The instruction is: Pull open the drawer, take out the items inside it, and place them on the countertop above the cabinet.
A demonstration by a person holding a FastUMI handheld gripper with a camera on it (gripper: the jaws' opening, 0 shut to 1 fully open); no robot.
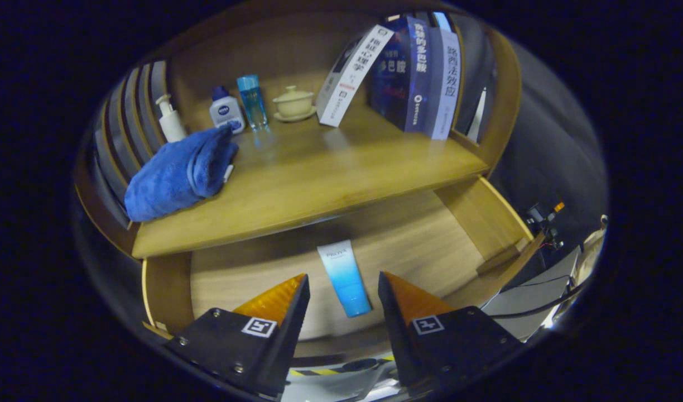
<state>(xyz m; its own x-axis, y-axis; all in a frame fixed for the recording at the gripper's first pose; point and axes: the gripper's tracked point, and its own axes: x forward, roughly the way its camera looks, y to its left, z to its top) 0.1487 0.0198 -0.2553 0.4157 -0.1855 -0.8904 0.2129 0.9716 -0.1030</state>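
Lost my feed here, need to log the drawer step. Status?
Gripper open, fingers either side of the tube, above it, not touching. Drawer pulled open, tube lying flat inside. Countertop has free space mid-front; blue towel on its left.

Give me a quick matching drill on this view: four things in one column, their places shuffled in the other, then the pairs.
Things:
1. tube
2. towel
3. teacup
4. books

Places:
A. countertop, right end, standing or leaning
B. open drawer, lying flat, just ahead of the open gripper, between its fingers
C. countertop, left end, bunched up
D. countertop, at the back, on a saucer between the clear blue bottle and the leaning book

Pairs: 1-B, 2-C, 3-D, 4-A
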